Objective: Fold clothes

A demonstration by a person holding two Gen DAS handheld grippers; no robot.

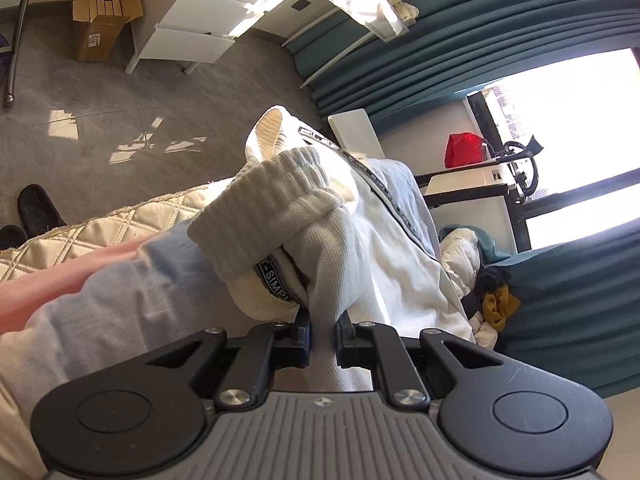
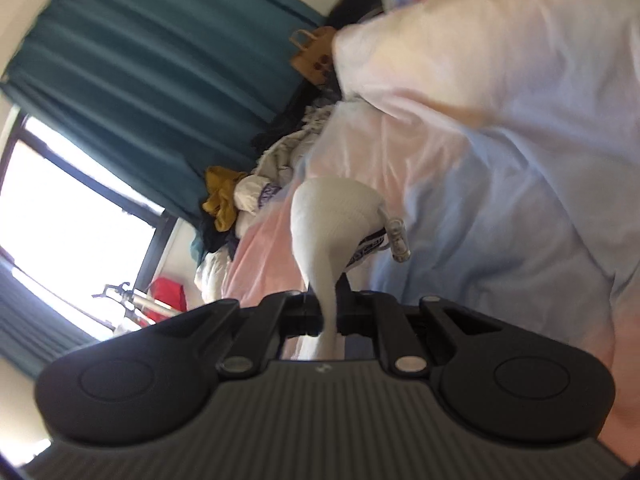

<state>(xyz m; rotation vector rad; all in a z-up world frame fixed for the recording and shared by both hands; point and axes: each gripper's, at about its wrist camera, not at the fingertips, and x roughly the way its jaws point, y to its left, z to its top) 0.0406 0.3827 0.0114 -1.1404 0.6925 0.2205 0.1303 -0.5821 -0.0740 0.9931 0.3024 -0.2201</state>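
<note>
A white jacket with ribbed hem and cuffs [image 1: 280,200], a dark lettered zipper tape and a pale blue panel hangs in front of me in the left wrist view. My left gripper [image 1: 323,326] is shut on its ribbed white edge. In the blurred right wrist view the same white jacket [image 2: 332,220] shows its lettered tape and a metal zipper pull [image 2: 398,240]. My right gripper [image 2: 330,304] is shut on a narrow fold of that ribbed fabric. The jacket stretches over a pink and pale blue sheet [image 2: 500,160].
A quilted cream bed edge [image 1: 100,228] lies at left above grey floor with black slippers [image 1: 38,204]. A white drawer desk [image 1: 200,28], cardboard boxes [image 1: 104,12], teal curtains [image 1: 460,40] and a bright window stand beyond. A pile of clothes [image 1: 484,280] lies at right.
</note>
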